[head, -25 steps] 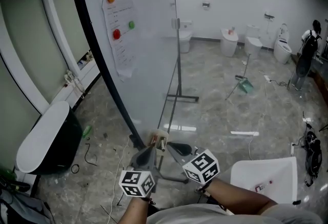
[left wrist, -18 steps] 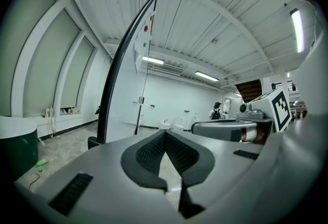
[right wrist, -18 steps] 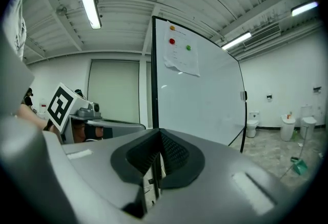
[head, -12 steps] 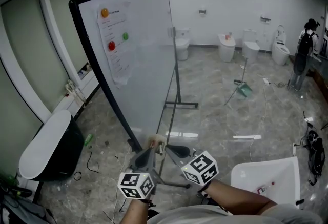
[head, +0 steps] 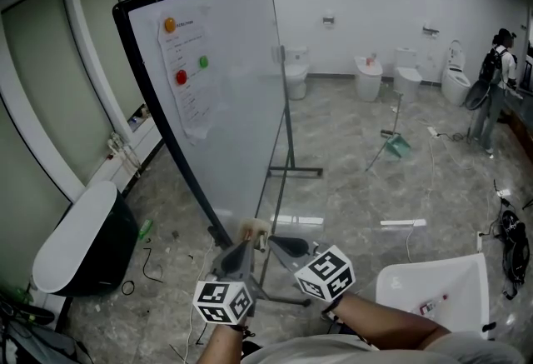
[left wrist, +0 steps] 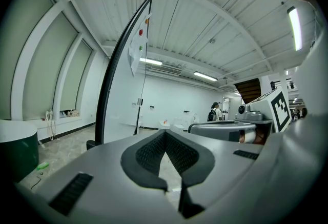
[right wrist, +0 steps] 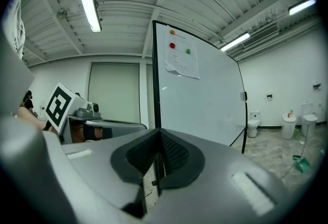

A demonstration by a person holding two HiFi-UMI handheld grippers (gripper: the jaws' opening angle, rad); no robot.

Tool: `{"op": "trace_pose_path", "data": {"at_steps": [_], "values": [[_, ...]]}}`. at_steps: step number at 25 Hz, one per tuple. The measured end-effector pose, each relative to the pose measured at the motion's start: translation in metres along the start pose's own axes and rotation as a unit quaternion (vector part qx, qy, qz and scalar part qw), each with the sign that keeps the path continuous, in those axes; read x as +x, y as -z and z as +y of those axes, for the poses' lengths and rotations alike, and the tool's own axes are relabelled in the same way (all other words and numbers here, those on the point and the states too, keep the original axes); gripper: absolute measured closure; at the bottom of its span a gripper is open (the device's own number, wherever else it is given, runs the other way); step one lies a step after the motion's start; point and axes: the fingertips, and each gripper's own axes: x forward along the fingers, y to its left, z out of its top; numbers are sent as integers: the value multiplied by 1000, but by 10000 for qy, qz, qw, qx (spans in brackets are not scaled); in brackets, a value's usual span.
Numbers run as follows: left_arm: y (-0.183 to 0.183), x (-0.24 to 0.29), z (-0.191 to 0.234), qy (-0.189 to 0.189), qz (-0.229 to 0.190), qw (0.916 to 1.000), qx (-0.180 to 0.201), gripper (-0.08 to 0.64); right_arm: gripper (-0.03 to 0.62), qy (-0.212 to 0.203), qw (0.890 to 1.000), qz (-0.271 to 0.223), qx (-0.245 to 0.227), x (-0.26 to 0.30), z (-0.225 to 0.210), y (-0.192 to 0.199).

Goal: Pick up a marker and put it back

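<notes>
Two handheld grippers are held low in front of a whiteboard (head: 225, 104), with the job apparently not yet started. The left gripper (head: 246, 241) has its jaws closed tip to tip on nothing, and the right gripper (head: 273, 241) is likewise closed and empty. No marker can be identified for certain. A small red-and-white item (head: 425, 304) on the white worktop (head: 454, 275) to the person's right may be one, well apart from both grippers. Both pick-up and return look still to do.

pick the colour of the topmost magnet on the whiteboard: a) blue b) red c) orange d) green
c: the topmost magnet on the whiteboard is orange; the red magnet and green magnet sit lower on the paper sheet.
</notes>
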Motion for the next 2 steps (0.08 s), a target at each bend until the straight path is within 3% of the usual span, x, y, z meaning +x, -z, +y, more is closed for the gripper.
{"op": "trace_pose_path", "data": {"at_steps": [2], "values": [[-1,1,0,-2,-17,10000,8,558,591,4,10000,-3,8,1,-2,-1]]}}
